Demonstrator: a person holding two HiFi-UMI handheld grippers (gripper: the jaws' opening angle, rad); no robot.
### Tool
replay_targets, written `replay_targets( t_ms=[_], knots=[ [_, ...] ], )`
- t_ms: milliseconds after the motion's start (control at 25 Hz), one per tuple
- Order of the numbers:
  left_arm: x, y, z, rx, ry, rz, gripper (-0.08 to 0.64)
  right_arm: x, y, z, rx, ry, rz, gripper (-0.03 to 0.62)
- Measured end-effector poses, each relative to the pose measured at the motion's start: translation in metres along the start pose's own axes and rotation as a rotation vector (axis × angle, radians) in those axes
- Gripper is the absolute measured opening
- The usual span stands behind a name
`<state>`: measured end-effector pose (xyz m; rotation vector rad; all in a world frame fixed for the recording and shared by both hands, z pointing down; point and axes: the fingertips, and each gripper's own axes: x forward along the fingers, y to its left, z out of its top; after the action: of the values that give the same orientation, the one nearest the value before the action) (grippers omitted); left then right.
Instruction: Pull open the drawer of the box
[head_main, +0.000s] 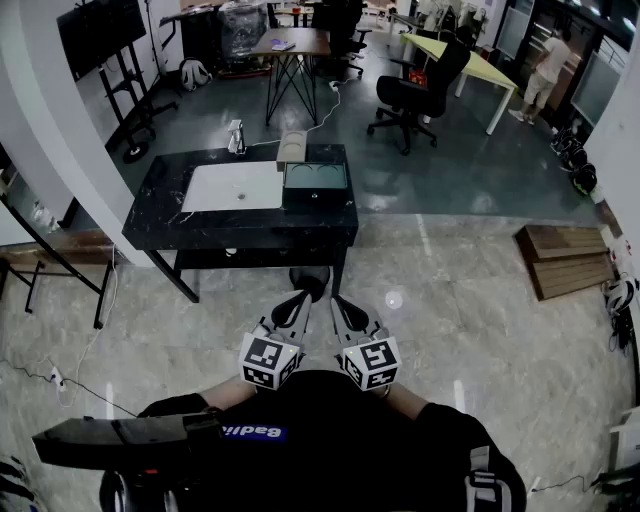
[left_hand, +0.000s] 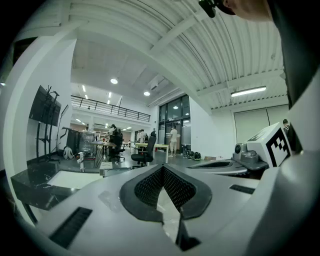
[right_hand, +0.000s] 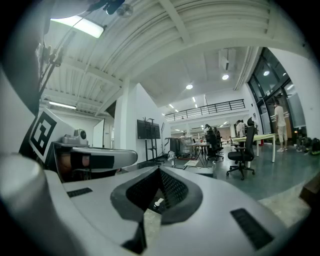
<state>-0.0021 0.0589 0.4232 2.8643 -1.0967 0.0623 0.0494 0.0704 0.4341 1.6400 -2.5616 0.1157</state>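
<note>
Two clenched, empty pairs of jaws, left gripper (head_main: 300, 300), right gripper (head_main: 337, 302), box (head_main: 315, 185) on table (head_main: 160, 215), drawer front facing the person, plain only in head view.

Black table (head_main: 162, 205), white sheet (head_main: 233, 186), dark box (head_main: 315, 186) beside it

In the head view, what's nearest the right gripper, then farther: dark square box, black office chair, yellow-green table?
1. Dark square box, on the black table ahead.
2. Black office chair, beyond, rightward.
3. Yellow-green table, farthest right.

Black marble table (head_main: 165, 195), white mat (head_main: 235, 186) on it, black office chair (head_main: 415, 92), stacked wooden boards (head_main: 565, 258) on floor
</note>
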Motion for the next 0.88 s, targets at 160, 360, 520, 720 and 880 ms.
replay_targets(
  t_ms=[160,360,520,720,880],
  knots=[
    [0.002,0.001,0.003,0.005,-0.012,0.002,-0.008,0.001,-0.001,0.000,0.001,-0.001,0.002,0.000],
    [0.002,-0.001,0.005,0.006,-0.011,0.001,-0.008,0.000,-0.002,0.002,0.004,-0.003,0.004,0.000],
    [0.003,-0.001,0.003,0.003,-0.006,0.002,-0.008,0.000,-0.004,0.001,0.013,-0.005,0.007,0.000],
    [0.005,-0.004,0.003,0.001,-0.012,0.002,-0.008,-0.001,-0.008,0.000,0.044,-0.025,0.007,0.000],
    [0.008,-0.005,0.001,-0.003,-0.007,0.008,-0.008,-0.002,-0.012,-0.001,0.051,-0.025,0.011,0.000]
  ],
)
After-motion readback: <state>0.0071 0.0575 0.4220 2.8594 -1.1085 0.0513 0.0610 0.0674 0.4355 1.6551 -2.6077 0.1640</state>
